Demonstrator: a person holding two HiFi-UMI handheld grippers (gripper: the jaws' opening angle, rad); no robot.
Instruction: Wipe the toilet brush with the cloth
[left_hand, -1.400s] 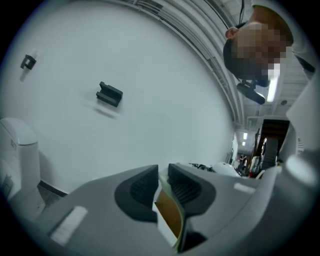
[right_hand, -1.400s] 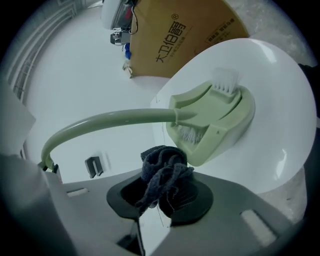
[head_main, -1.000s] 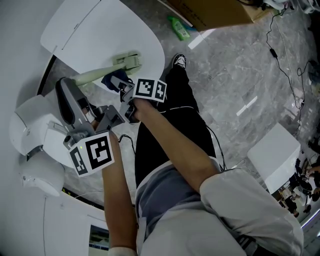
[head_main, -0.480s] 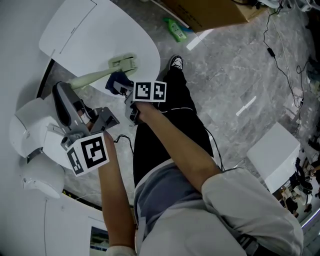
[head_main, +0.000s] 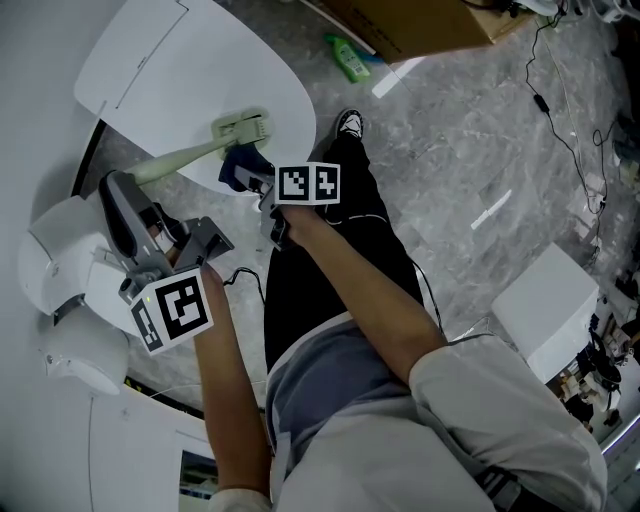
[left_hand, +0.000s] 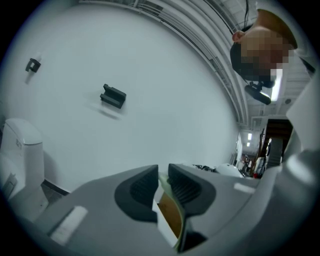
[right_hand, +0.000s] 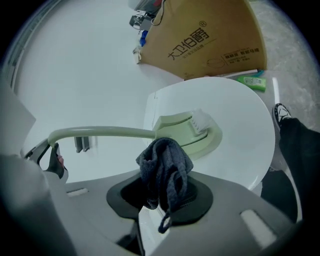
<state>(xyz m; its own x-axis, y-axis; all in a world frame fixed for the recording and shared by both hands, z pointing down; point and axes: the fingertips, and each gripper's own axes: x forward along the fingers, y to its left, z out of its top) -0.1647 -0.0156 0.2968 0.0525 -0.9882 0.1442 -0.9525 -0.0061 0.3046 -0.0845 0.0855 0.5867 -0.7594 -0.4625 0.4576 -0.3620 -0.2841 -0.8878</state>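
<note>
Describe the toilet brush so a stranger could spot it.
Find the big white toilet lid at the head view's upper left. Across its lower edge stretches a long pale green toilet brush, its handle end clamped in the left gripper. Unlike the bunched dark cloth in the right gripper beside it, it is slim, rigid, with white bristles.

A white toilet lid (head_main: 190, 70) lay under and ahead of the right gripper (head_main: 250, 178). Past the lid stood a cardboard box (head_main: 430, 25), a green bottle (head_main: 353, 57) on the grey marble floor (head_main: 480, 150) just beside it. A black cable (head_main: 562, 115) trailed over the floor well off to that gripper's right. Ahead of the left gripper (left_hand: 161, 182), a dark bracket (left_hand: 113, 96) sat on the white wall (left_hand: 165, 100).
</note>
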